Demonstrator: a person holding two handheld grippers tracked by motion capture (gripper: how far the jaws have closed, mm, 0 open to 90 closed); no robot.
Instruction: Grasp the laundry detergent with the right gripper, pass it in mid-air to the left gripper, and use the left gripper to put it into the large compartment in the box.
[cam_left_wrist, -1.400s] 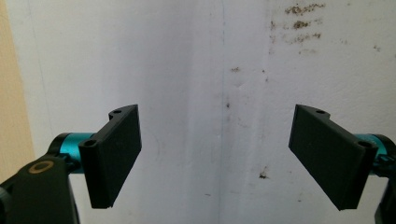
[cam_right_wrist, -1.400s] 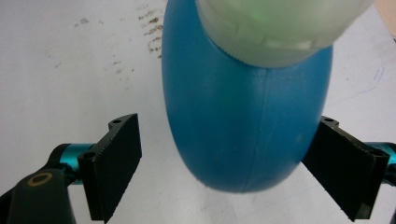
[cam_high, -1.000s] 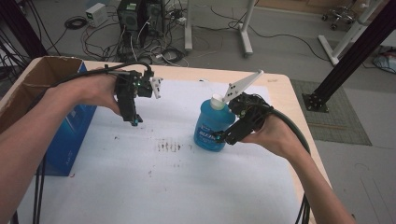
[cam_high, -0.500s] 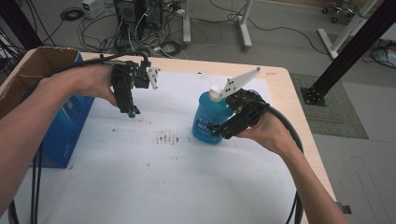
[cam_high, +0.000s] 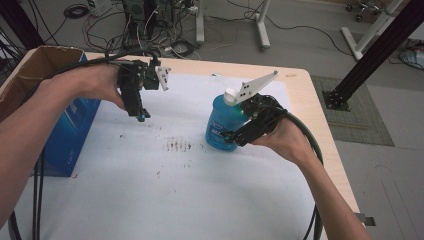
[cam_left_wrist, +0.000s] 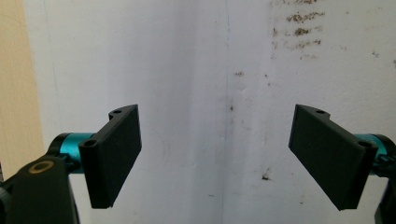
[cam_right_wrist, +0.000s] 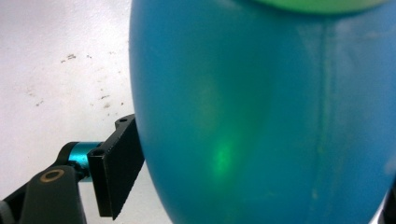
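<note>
A blue translucent bottle (cam_high: 222, 125) with a white cap (cam_high: 230, 95) stands upright on the white-covered table, right of centre. My right gripper (cam_high: 231, 136) reaches it from the right, low on its body. Its jaws have just been closing with the bottle between them. In the right gripper view the left pad (cam_right_wrist: 116, 172) lies against the bottle (cam_right_wrist: 261, 116), and the other pad is hidden at the edge. My left gripper (cam_high: 140, 116) hangs over the table at the left, pointing down. Its jaws (cam_left_wrist: 224, 158) stand wide open over bare sheet.
A cardboard box (cam_high: 40, 60) and a blue carton (cam_high: 70, 140) stand along the table's left edge. Brown smudges (cam_high: 177, 145) mark the white sheet (cam_high: 175, 200) between the grippers. Black cables trail from both hands. A black frame post (cam_high: 380, 50) stands off the table at right.
The right gripper's jaws have drawn in against the bottle's sides. The left hand has held its place with its jaws still wide.
</note>
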